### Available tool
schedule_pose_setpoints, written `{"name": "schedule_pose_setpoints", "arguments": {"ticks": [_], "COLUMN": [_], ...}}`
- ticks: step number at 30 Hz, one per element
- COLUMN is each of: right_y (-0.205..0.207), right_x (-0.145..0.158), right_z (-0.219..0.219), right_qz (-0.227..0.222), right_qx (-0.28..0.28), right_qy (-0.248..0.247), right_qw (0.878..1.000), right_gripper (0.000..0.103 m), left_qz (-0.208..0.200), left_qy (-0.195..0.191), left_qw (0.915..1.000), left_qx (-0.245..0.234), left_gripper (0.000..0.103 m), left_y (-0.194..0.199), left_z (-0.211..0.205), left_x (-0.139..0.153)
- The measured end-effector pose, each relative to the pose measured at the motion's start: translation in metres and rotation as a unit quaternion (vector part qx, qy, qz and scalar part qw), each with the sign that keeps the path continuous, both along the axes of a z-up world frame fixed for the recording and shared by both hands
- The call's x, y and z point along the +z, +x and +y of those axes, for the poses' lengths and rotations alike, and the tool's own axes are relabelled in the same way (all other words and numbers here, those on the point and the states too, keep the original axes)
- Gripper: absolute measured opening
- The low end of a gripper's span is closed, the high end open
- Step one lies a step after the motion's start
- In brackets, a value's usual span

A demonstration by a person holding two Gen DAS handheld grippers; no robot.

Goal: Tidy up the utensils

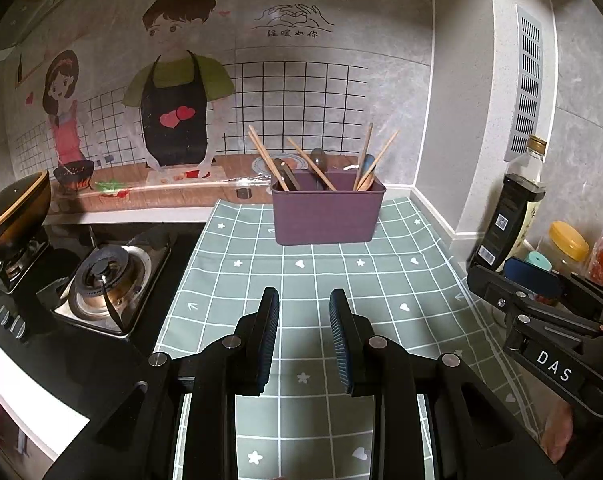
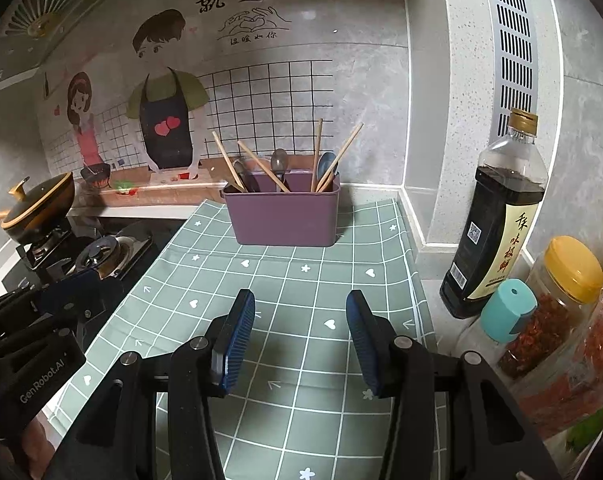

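Observation:
A purple utensil holder (image 1: 328,214) (image 2: 282,216) stands at the back of a green checked mat (image 1: 321,280) (image 2: 301,280). Wooden chopsticks (image 1: 267,160) (image 2: 226,162) and spoons (image 1: 318,159) (image 2: 279,163) stick out of it at angles. My left gripper (image 1: 304,300) hovers over the mat's near part, well short of the holder, open with nothing between its fingers. My right gripper (image 2: 300,302) also hangs over the mat in front of the holder, open and empty, jaws wider apart. Each gripper shows at the edge of the other's view.
A gas stove (image 1: 105,280) (image 2: 101,252) with a lidded pot (image 1: 13,208) (image 2: 37,204) lies left of the mat. On the right stand a dark sauce bottle (image 1: 515,204) (image 2: 497,216), a yellow-lidded jar (image 2: 557,300) and a teal-capped container (image 2: 507,310). The wall with a cartoon sticker rises behind.

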State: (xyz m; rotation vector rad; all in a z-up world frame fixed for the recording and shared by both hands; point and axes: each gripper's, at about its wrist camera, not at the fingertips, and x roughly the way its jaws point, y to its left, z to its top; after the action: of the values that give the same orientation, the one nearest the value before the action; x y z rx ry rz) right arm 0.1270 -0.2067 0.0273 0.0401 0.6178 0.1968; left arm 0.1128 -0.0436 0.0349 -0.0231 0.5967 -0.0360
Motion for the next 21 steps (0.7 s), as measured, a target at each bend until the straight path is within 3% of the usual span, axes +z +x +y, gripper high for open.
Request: {"name": "schedule_pose_setpoints", "arguments": {"ticks": [21], "right_y": [-0.0035], "right_x": [-0.0013], "right_z": [-0.0002], "right_qz": [0.002], "right_qx": [-0.001], "right_qy": [0.003], "right_qw": [1.000], "right_gripper": [0.045], "left_qz": [0.006], "left_qy": [-0.007], "left_qw": [1.0000], "left_qx": [-0.001], "left_gripper": [0.028], "left_y": [-0.0014], "left_z": [-0.0017], "left_x": [-0.0009]}}
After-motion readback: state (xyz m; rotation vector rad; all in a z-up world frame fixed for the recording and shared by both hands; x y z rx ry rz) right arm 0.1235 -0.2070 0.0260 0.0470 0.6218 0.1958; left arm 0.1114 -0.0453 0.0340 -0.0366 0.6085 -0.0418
